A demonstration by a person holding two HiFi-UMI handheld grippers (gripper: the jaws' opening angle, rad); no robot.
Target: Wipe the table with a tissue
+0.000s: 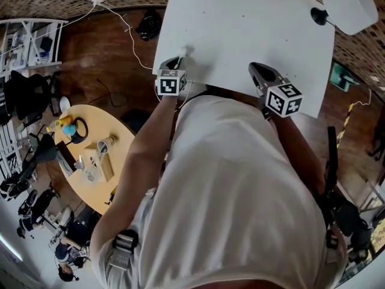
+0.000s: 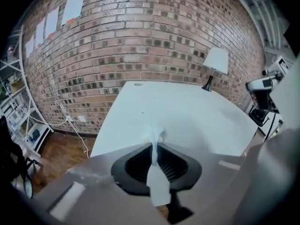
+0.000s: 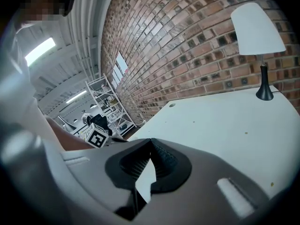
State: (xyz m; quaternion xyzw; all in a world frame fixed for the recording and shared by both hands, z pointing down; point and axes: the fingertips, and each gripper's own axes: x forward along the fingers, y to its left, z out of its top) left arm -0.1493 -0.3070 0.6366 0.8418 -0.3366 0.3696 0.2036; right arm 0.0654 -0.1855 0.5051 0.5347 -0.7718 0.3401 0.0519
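Note:
A white tissue (image 2: pixel 155 134) is pinched in my left gripper (image 2: pixel 154 143); a crumpled end sticks out past the tips and a flat strip runs back between the jaws. In the head view the tissue (image 1: pixel 183 52) shows as a small white tuft over the near left edge of the white table (image 1: pixel 240 29), ahead of the left gripper (image 1: pixel 178 59). My right gripper (image 1: pixel 255 66) hovers over the near right part of the table. In the right gripper view its jaws (image 3: pixel 151 140) meet at the tips with nothing between them.
A white lamp (image 1: pixel 346 8) on a black base stands at the table's far right corner. A small round hole (image 2: pixel 138 84) marks the far edge, before a brick wall. To the left, on the floor, are a round wooden table (image 1: pixel 123 155) with cups, cables and shelves.

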